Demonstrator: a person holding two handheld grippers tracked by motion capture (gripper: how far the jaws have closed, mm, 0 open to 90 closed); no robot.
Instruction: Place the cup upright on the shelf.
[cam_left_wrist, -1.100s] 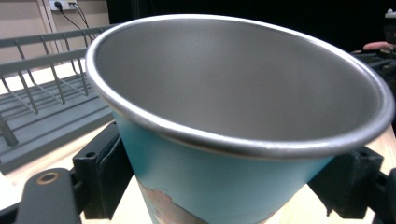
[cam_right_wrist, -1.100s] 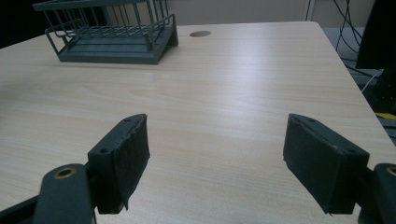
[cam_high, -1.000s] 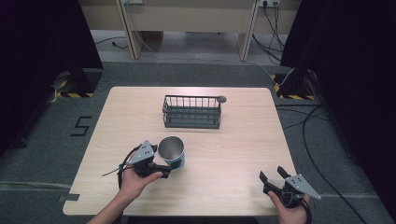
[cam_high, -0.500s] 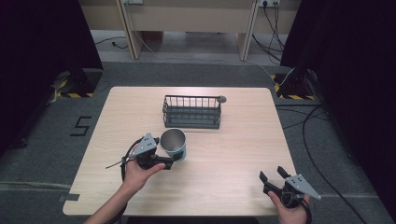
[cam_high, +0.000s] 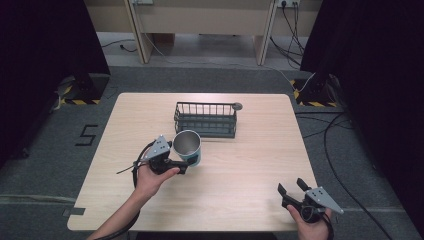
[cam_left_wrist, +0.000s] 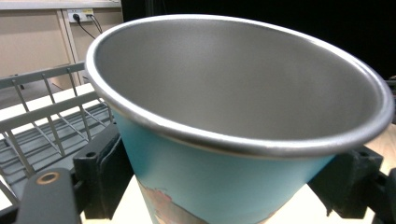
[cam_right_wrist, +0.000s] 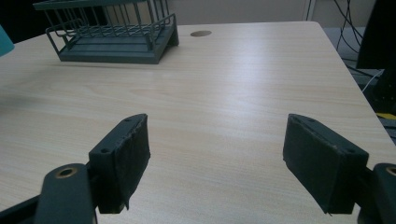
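Cup (cam_left_wrist: 224, 140) clamped by left gripper (cam_high: 181, 165) — base hidden.

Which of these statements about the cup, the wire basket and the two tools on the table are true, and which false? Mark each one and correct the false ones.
1. The left tool grips the cup by its blue side wall. True.
2. The cup lies inside the wire basket. False: it is held in front of the basket, outside it.
3. The right tool has its jaws spread with nothing between them. True.
4. The cup is full of water. False: its metal inside looks empty.
5. The wire basket holds a second cup. False: nothing shows in the basket.
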